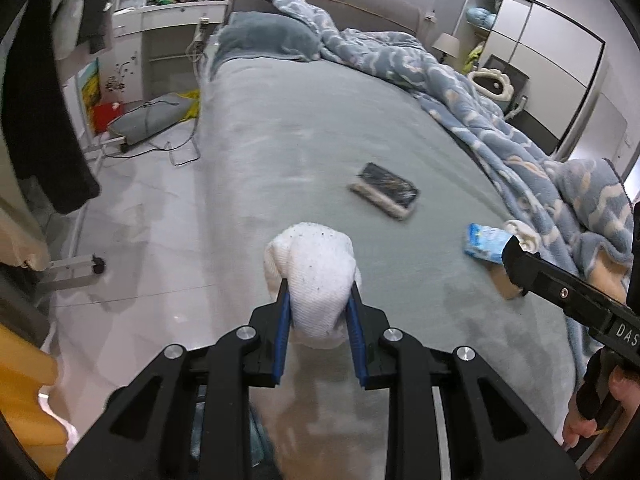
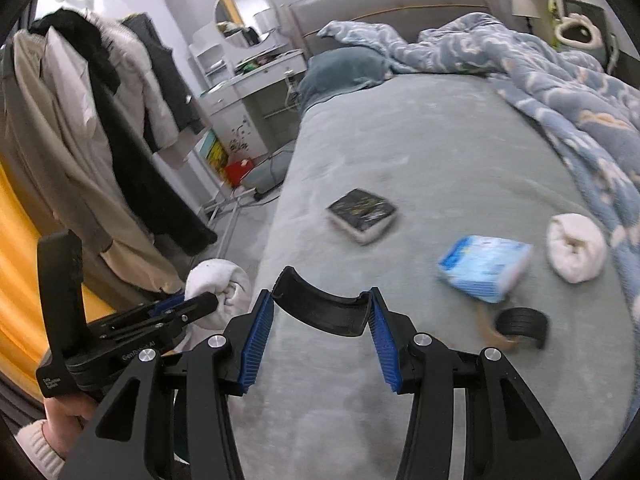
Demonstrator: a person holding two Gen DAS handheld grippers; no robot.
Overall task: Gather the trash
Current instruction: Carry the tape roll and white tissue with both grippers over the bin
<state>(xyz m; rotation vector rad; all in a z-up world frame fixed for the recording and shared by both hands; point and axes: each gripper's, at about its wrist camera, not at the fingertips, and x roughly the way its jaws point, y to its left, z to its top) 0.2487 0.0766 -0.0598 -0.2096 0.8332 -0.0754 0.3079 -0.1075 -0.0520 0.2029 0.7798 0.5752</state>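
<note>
Coats [image 2: 100, 120] hang on a rack at the left, above a pale tiled floor [image 1: 140, 216], with a white dresser [image 1: 168, 20] behind. The left tool [image 1: 318, 292] is clamped on a rolled white sock [image 1: 316, 272]. The grey bed [image 1: 320, 120] carries a dark book [image 1: 386, 190], a blue packet [image 2: 486, 266] and another sock roll [image 2: 576, 252]. The right tool [image 2: 322, 312] grips a curved black plastic piece [image 2: 320, 308]; a patterned quilt [image 1: 480, 100] lies bunched at the right.
</note>
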